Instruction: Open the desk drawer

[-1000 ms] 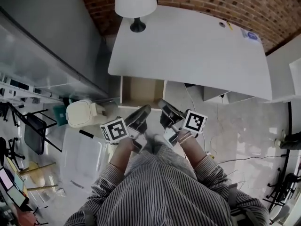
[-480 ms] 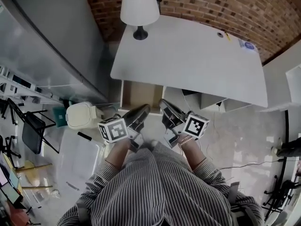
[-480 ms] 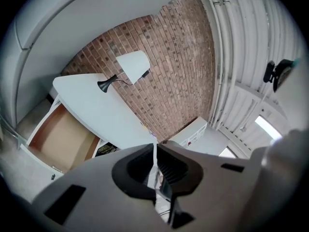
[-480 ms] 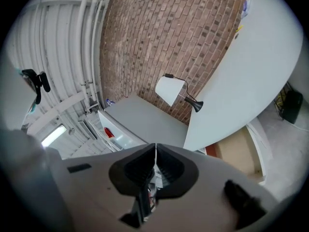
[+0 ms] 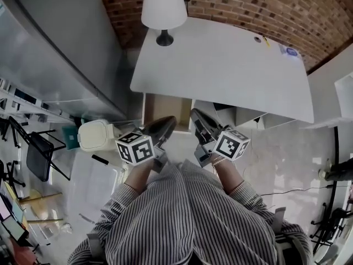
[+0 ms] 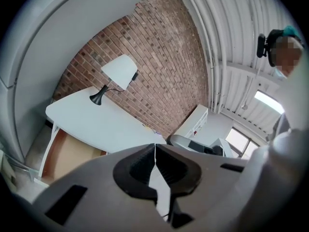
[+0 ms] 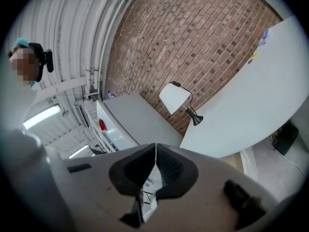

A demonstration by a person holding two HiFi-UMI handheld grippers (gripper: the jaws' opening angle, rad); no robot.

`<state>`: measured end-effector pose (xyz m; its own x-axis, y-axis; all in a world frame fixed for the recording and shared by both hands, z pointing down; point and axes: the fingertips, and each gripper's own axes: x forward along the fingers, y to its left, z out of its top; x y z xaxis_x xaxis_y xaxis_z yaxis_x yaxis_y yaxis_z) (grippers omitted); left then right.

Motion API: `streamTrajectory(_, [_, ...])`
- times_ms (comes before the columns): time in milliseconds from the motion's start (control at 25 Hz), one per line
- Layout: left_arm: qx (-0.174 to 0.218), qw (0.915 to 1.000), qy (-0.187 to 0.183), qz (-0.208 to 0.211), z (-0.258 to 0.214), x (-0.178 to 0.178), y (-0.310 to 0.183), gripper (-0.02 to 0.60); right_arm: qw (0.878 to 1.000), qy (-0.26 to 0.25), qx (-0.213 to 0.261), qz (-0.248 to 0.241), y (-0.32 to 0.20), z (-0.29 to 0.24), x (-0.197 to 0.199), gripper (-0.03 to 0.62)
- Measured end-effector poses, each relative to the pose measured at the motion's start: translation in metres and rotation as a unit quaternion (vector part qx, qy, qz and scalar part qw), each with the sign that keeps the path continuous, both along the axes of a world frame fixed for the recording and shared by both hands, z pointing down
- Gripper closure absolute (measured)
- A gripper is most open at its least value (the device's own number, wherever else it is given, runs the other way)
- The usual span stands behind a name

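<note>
Brick wall (image 5: 248, 4) backs a white desk (image 5: 220, 59) with a lamp (image 5: 163, 12) at its back left corner. Under the desk's left front edge the drawer (image 5: 167, 108) stands pulled out, its tan inside showing. Both tongs hover side by side near the drawer's front and point toward the desk. The left gripper (image 5: 165, 123) has just been closing; its jaws now meet with nothing between them. The right gripper (image 5: 197, 117) is likewise clenched on nothing. From the left gripper view the drawer lies low and to the left, apart from the jaws. Striped sleeves (image 5: 220, 214) fill the bottom of the head view.
</note>
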<state>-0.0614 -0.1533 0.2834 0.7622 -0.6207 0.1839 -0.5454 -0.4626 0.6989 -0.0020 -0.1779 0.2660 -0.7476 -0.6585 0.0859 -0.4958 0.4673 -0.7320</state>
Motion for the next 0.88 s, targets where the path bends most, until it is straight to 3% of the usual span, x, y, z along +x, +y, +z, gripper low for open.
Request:
streamTrajectory(120, [0.008, 0.9999, -0.01, 0.003, -0.002, 0.0, -0.004, 0.565, 0.999, 0.033, 0.013, 0.01, -0.004, 0.001, 0.002, 0.574])
streamTrajectory(560, [0.012, 0.9996, -0.019, 0.015, 0.001, 0.003, -0.01, 0.565, 0.997, 0.071, 0.036, -0.018, 0.0, 0.002, -0.012, 0.577])
streamTrajectory(880, [0.033, 0.997, -0.065, 0.025, 0.0, 0.0, -0.01, 0.565, 0.994, 0.092, 0.045, -0.027, 0.005, 0.001, -0.02, 0.577])
